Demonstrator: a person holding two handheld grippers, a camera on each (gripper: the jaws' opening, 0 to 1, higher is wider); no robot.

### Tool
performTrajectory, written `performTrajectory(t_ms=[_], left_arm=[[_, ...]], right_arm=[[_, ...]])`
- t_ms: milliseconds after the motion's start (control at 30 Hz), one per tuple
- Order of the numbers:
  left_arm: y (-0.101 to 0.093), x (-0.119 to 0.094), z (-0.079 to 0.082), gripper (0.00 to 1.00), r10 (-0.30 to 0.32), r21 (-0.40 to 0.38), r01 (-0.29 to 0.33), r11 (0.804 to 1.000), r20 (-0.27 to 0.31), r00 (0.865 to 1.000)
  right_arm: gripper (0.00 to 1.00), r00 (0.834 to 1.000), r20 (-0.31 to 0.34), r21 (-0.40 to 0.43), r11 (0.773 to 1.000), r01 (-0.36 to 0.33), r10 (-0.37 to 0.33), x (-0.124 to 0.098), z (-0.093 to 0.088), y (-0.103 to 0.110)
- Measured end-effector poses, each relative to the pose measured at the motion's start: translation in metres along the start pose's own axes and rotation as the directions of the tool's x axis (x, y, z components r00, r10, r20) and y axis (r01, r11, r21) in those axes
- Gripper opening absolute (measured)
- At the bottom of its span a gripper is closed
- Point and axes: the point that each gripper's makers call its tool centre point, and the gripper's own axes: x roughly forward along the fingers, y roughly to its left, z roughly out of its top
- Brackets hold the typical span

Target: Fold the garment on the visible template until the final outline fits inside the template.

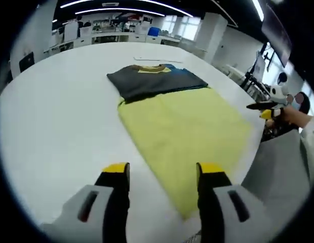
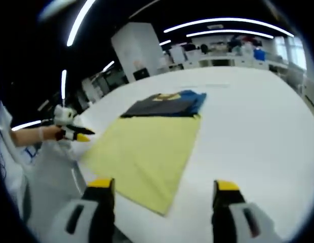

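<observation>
A folded dark grey and blue garment with a yellow print near its collar lies flat at the far end of the yellow template on the white table. The garment's left part reaches past the template's far edge. My left gripper is open and hovers above the template's near corner, holding nothing. My right gripper is open too, above the near end of the template. Each gripper shows small in the other's view, held off the table's side: the right gripper and the left gripper.
The white table spreads wide around the template. The person's grey clothing stands at the near table edge. Desks and office gear line the far background.
</observation>
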Motion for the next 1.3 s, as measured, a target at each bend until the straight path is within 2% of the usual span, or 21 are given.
performTrajectory(t_ms=[100,233,333,467,600,700,767,867,933,1067,1133,1233,1300], left_arm=[[-0.007,-0.005,-0.009,0.42,-0.008,-0.015,0.007,1.000,-0.017,1.000],[-0.005,-0.011,-0.023,0.33,-0.018,-0.063,0.015,0.998,-0.046,0.999],[-0.007,-0.014,-0.029,0.24,-0.019,-0.057,0.016,0.998,-0.047,0.999],[-0.011,-0.016,-0.040,0.22,-0.019,-0.068,0.014,0.998,-0.078,0.997],[-0.012,-0.014,-0.050,0.21,-0.029,-0.075,0.021,0.997,-0.111,0.993],[-0.012,-0.016,-0.051,0.18,-0.033,-0.085,0.023,0.996,-0.115,0.993],[-0.010,-0.016,-0.053,0.14,-0.032,-0.084,0.021,0.996,-0.119,0.992],[-0.016,-0.017,-0.056,0.12,-0.049,-0.127,0.032,0.991,-0.128,0.991],[-0.019,-0.015,-0.059,0.10,-0.052,-0.117,0.036,0.992,-0.132,0.990],[-0.022,-0.012,-0.061,0.04,-0.063,-0.175,0.041,0.984,-0.123,0.990],[-0.020,-0.011,-0.061,0.02,-0.057,-0.173,0.037,0.984,-0.116,0.992],[-0.016,-0.010,-0.061,0.00,-0.044,-0.225,0.018,0.974,-0.111,0.993],[-0.016,-0.012,-0.061,0.00,-0.052,-0.223,0.026,0.975,-0.110,0.993]], right_arm=[[0.73,1.000,-0.015,-0.003,1.000,-0.001,0.001,0.000,-0.006,0.000],[0.64,0.999,-0.036,-0.001,1.000,-0.006,0.006,-0.001,-0.015,0.003],[0.55,0.998,-0.067,0.010,1.000,-0.005,0.006,-0.002,-0.025,0.003],[0.47,0.997,-0.077,0.025,1.000,0.008,-0.006,0.000,-0.032,0.000],[0.36,0.997,-0.075,0.082,0.997,0.010,-0.004,0.002,-0.035,-0.001],[0.31,0.997,-0.076,0.148,0.989,-0.010,0.021,0.005,-0.039,-0.001],[0.27,0.997,-0.069,0.162,0.987,-0.016,0.027,0.005,-0.039,0.000],[0.20,0.995,-0.082,0.185,0.982,-0.032,0.048,0.006,-0.042,0.004],[0.17,0.995,-0.080,0.188,0.981,-0.035,0.051,0.009,-0.044,0.004],[0.07,0.996,-0.077,0.244,0.969,-0.032,0.052,0.010,-0.044,0.002],[0.02,0.995,-0.076,0.251,0.967,-0.043,0.064,0.011,-0.046,0.000],[0.00,0.995,-0.062,0.274,0.960,-0.055,0.075,0.010,-0.045,0.002],[0.00,0.996,-0.049,0.283,0.957,-0.063,0.080,0.007,-0.042,0.002]])
